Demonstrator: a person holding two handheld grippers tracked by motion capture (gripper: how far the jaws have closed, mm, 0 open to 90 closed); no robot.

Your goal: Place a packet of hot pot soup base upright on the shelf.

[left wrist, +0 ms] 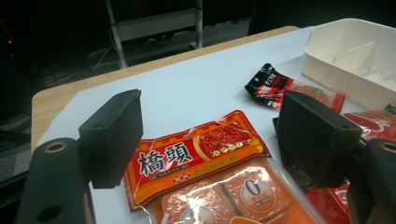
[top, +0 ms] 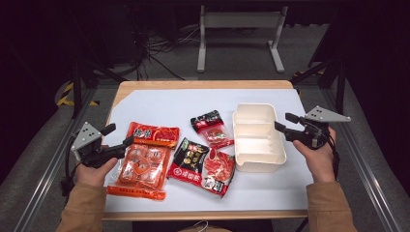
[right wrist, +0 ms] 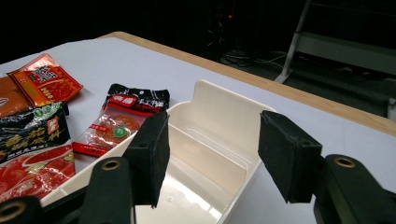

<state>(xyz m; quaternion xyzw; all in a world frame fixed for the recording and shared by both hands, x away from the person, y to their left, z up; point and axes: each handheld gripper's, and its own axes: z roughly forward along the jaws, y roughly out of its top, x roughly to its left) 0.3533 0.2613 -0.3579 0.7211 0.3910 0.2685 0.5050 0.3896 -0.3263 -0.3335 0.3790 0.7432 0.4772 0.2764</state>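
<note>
A white box (top: 257,166) with two compartments sits on the right of the white mat (top: 164,104), with nothing inside it. My right gripper (top: 284,122) hovers open at its right rim; in the right gripper view the gripper (right wrist: 212,154) has its jaws spread over the box wall (right wrist: 219,107). Several food packets lie left of the box: a small red one (top: 152,134), a large orange one (top: 140,169), a big black-and-red one (top: 203,164) and a small black-and-red one (top: 211,128). My left gripper (top: 118,134) is open at the red packet's left end (left wrist: 196,149).
The mat covers a wooden table whose edge (top: 203,84) shows at the back. Bare mat lies behind the packets and in front of the box. A metal frame (top: 239,29) stands on the floor beyond the table, and rails run along both sides.
</note>
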